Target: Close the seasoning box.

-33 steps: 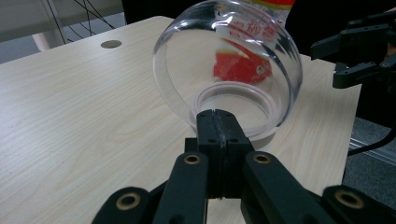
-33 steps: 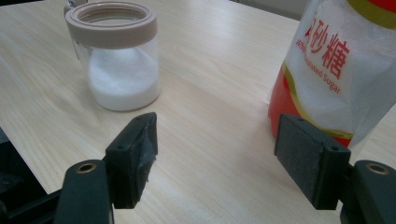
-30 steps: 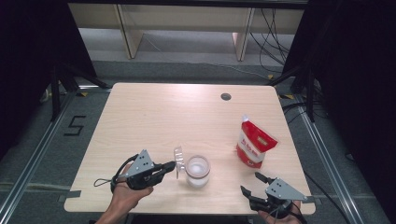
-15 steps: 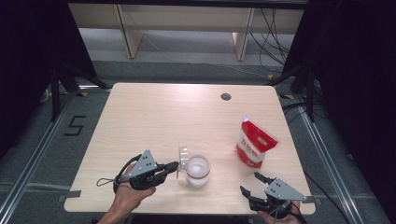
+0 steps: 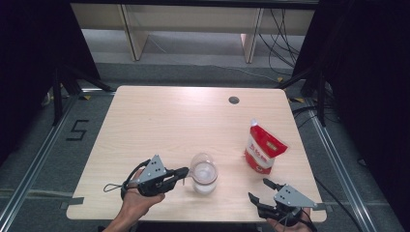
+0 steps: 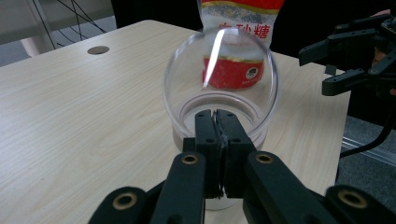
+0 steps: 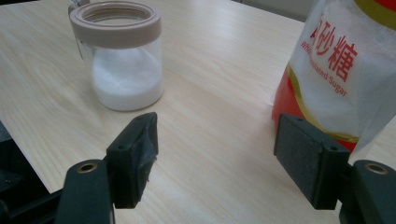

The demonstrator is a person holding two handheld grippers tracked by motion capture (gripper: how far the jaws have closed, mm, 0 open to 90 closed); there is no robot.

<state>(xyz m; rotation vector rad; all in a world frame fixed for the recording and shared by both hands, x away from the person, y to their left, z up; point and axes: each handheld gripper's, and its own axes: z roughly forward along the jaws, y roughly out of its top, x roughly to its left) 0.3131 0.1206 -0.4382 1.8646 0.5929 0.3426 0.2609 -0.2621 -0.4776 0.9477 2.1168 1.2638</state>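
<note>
A clear jar (image 5: 204, 179) with a beige rim (image 7: 116, 23) holds white granules and stands near the table's front edge. Its round clear lid (image 6: 219, 70) leans over the jar mouth. My left gripper (image 5: 185, 171) pinches the lid's lower edge from the left. Its jaws have just been opening slightly, with the lid's edge still between them. A red and white sugar bag (image 5: 263, 147) stands upright to the right of the jar. My right gripper (image 5: 258, 189) rests open at the front right, pointing between jar and bag (image 7: 336, 70), with nothing between its jaws.
The light wooden table (image 5: 159, 121) has a round cable hole (image 5: 234, 100) at its far side. A shelf unit stands on the floor beyond the table. Dark curtains hang at both sides.
The lid has tipped from standing upright left of the jar to leaning over the jar's mouth, and my left gripper has followed it rightward. The right gripper has not moved.
</note>
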